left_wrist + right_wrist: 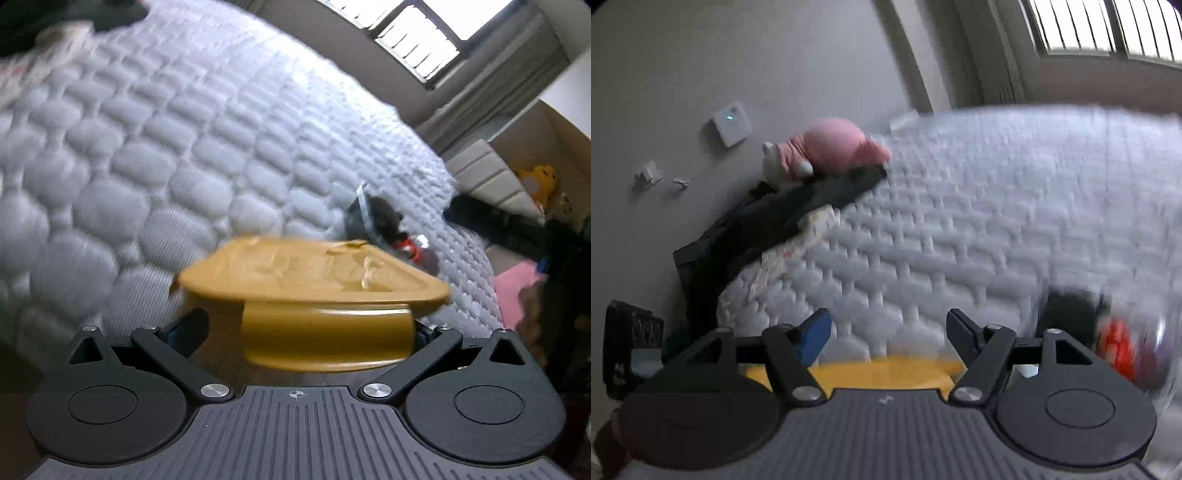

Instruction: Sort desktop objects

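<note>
left gripper (310,328) clamped on the yellow container (325,336), gripped round its body just under the wide flat lid, held above the quilted mattress (184,147). right gripper (886,332) jaws apart, nothing between them, with a strip of yellow showing just beneath the fingers. a blurred red-and-dark object (402,240) lies on the mattress beyond the container.
</note>
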`<state>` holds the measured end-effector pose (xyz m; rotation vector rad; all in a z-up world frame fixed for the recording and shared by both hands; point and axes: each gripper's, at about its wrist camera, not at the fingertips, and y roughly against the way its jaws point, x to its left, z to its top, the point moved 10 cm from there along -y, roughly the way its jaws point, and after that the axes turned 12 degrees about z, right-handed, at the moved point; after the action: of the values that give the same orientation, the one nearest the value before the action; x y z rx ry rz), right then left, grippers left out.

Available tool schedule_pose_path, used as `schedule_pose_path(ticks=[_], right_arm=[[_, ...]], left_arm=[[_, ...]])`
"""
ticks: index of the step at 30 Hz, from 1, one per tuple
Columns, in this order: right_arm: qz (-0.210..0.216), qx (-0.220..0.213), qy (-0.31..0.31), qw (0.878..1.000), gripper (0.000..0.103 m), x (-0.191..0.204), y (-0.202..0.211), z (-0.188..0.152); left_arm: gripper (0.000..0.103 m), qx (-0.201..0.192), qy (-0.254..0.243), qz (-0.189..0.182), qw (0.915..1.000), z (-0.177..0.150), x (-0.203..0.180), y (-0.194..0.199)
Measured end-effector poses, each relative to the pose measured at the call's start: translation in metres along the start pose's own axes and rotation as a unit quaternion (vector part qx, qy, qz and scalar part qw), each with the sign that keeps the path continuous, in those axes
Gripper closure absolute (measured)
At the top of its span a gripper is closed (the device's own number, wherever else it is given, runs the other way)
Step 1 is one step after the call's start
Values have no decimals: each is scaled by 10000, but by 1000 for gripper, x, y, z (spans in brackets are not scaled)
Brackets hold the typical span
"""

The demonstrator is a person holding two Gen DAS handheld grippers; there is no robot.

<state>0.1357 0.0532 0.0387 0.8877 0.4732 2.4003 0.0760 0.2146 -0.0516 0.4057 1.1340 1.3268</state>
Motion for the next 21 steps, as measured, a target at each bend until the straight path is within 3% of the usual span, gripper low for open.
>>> schedule_pose_path(ticks=[4, 7, 13, 19, 20, 21], right_arm=[[449, 203, -1188, 9917, 38, -48, -10, -45], [532, 203, -1775, 9825, 38, -79, -17, -70], [660, 399, -1916, 9784, 38, -99, -41, -99], [846, 381, -1773, 9798, 38, -100, -70, -100], [865, 354, -1731, 9805, 39, -99, -73, -98], [818, 379, -1682, 9816, 51, -98, -76, -98]], left_arm=[[0, 470, 146, 58, 9988, -34, 14, -16], [0, 757, 284, 199, 9965, -57, 23, -28], [0, 1174, 660, 745, 9881, -88, 40, -49], [0, 1205, 677, 1001, 9853, -90, 42, -53], [0, 1204, 651, 1022, 9853, -89, 41, -53], [0, 1201, 625, 1044, 9853, -87, 42, -53]])
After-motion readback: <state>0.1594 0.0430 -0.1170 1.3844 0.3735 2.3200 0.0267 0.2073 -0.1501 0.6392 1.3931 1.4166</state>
